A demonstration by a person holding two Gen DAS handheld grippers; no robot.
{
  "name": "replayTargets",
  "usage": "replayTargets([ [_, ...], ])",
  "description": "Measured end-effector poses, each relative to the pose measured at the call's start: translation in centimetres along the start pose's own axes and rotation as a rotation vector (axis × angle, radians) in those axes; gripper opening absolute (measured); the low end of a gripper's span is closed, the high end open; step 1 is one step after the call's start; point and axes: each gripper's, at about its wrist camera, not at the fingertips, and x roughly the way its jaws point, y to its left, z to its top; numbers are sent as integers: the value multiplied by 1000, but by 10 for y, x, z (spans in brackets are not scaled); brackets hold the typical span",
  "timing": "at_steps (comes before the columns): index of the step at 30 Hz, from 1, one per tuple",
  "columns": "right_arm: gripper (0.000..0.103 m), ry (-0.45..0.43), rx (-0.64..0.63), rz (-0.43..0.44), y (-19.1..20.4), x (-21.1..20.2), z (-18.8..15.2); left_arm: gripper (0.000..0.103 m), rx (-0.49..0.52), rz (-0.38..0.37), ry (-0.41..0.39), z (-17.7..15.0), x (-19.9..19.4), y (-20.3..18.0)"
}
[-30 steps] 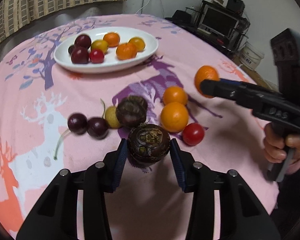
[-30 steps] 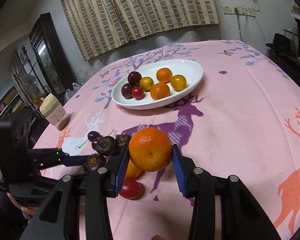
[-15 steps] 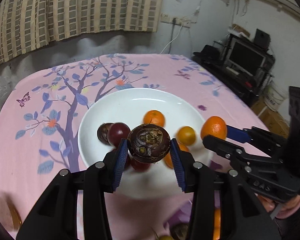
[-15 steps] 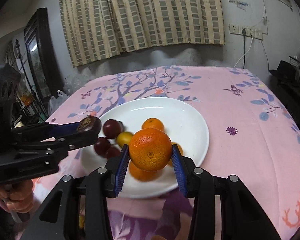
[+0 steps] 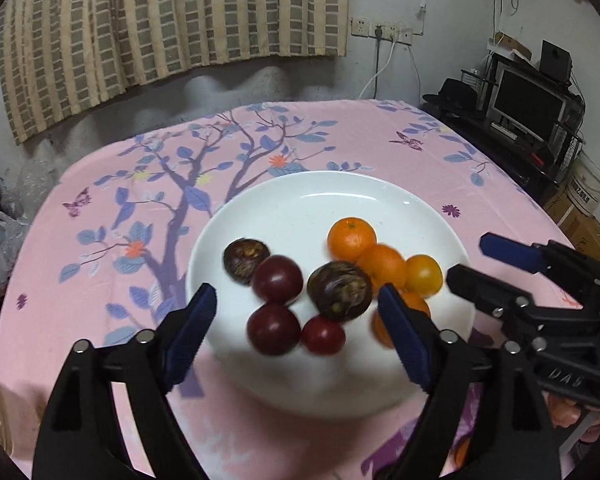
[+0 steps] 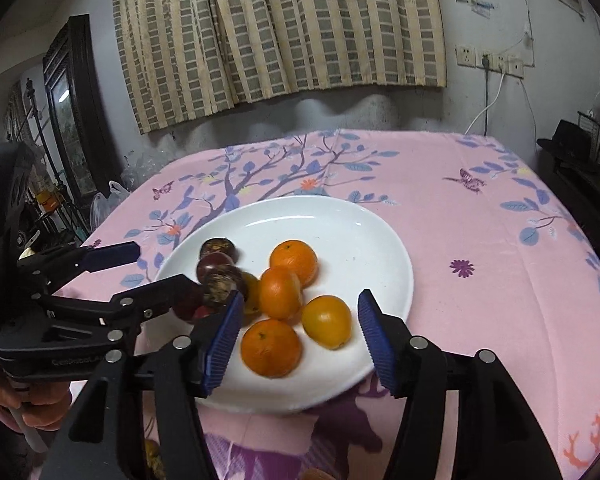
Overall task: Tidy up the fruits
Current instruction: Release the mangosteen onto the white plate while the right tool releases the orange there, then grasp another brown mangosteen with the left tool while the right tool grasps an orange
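A white plate (image 5: 320,204) (image 6: 340,232) on the pink cloth holds dark plums (image 5: 278,279), a red tomato (image 5: 323,335), several oranges (image 5: 352,237) and a brown rough fruit (image 5: 246,260). My left gripper (image 5: 294,300) hovers over the plate's near side with its jaws opening. A second brown rough fruit (image 5: 339,291), blurred, is loose between them, clear of both pads. My right gripper (image 6: 300,304) is also opening above the plate. An orange (image 6: 271,347) lies on the plate just below its jaws, untouched. Each gripper shows in the other's view (image 5: 480,264) (image 6: 160,268).
The pink tablecloth (image 6: 480,248) with tree and butterfly prints spreads around the plate. A checked curtain (image 5: 172,20) hangs behind. A monitor on a shelf (image 5: 528,104) and a bucket (image 5: 590,188) stand right of the table. More fruit (image 5: 462,450) lies near the front edge.
Both grippers carried their fruits from the near table to above the plate. Their jaws have now spread, letting the brown fruit and the orange go over the plate.
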Motion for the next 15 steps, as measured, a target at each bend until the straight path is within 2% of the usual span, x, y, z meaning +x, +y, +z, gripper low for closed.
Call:
replayTargets([
  [2,64,-14,-16,0,5,-16,-7,92,12,53,-12,-10,-17,-2],
  [4,67,-17,-28,5,11,-31,-18,93,25,102,-3,-24,-32,-5],
  [11,72,10,-22,57,24,-74,-74,93,-3,68,55,-77,-70,-8],
  [15,72,66,-12,77,27,-85,-107,93,-37,75,51,-104,-80,-6],
])
